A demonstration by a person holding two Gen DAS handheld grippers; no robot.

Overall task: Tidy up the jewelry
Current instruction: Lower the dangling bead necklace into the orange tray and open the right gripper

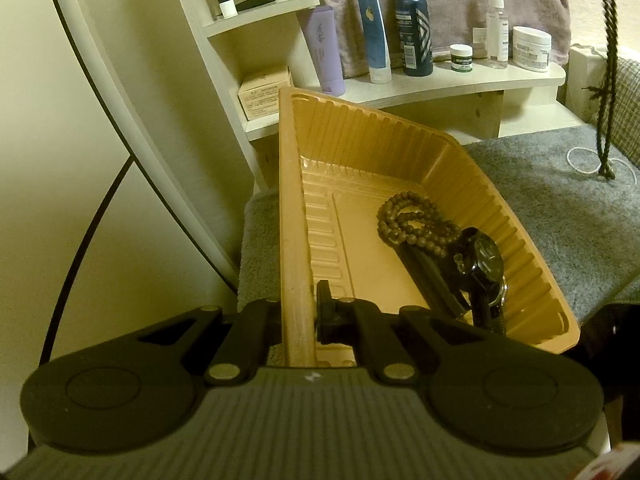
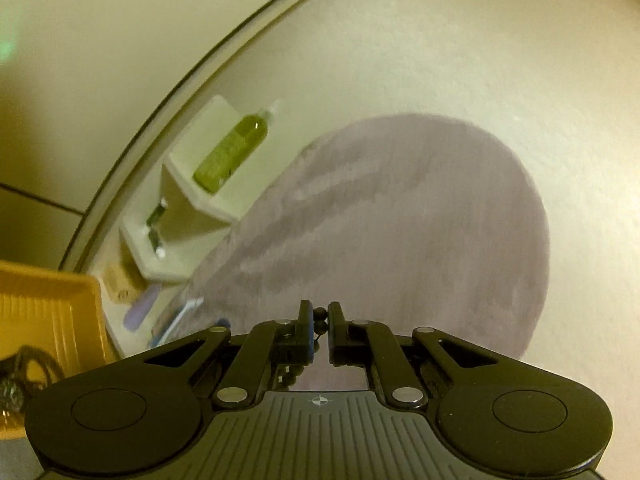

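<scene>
My left gripper [image 1: 298,316] is shut on the left wall of a tan ribbed plastic tray [image 1: 294,216] and holds it tilted over a grey towel. A brown bead bracelet [image 1: 412,220] and a black wristwatch [image 1: 486,268] lie at the tray's lower right side. My right gripper [image 2: 319,320] is raised toward the wall and shut on a string of dark beads [image 2: 320,314], which hangs down between the fingers. The tray [image 2: 52,304] also shows at the left edge of the right wrist view.
White corner shelves [image 1: 460,78] hold bottles, tubes and jars behind the tray. A grey towel [image 1: 560,200] covers the surface. A dark braided cord [image 1: 608,80] hangs at the right. A mauve towel [image 2: 400,220] hangs on the wall.
</scene>
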